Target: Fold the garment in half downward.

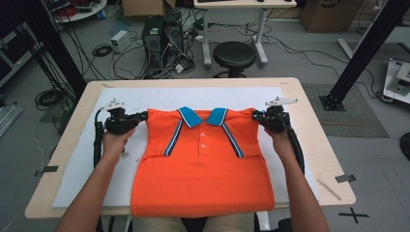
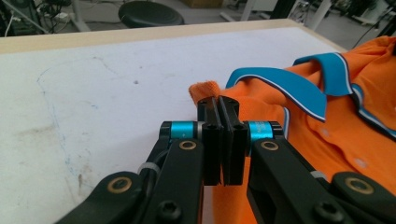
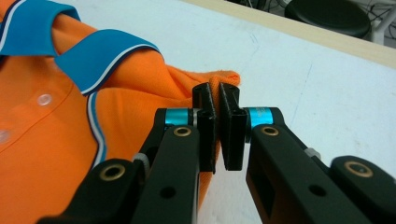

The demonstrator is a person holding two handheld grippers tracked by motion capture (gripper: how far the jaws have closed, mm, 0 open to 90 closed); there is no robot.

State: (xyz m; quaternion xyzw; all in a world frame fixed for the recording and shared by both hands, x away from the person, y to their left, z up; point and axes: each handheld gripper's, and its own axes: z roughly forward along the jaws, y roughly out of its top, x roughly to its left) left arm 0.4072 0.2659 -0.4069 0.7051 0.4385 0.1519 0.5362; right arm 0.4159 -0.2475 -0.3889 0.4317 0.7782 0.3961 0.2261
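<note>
- Orange polo shirt (image 1: 203, 164), blue collar, folded with sleeves tucked under, lies front-up on the white sheet (image 1: 87, 159) covering the wooden table (image 1: 314, 140); hem reaches the near table edge.
- Left gripper (image 1: 143, 116) at the shirt's top left corner, jaws pinched tight on the shoulder fabric; orange cloth (image 2: 205, 88) pokes out past the tips in the left gripper view.
- Right gripper (image 1: 256, 116) at the top right corner, jaws clamped narrow on the other shoulder; fabric fold (image 3: 219, 79) sits between the pads in the right gripper view.
- Both shoulder corners bunched and lifted off the sheet.
- Three white buttons on the placket, striped trim either side.
- Black stool (image 1: 234, 55) on the floor beyond the table.
</note>
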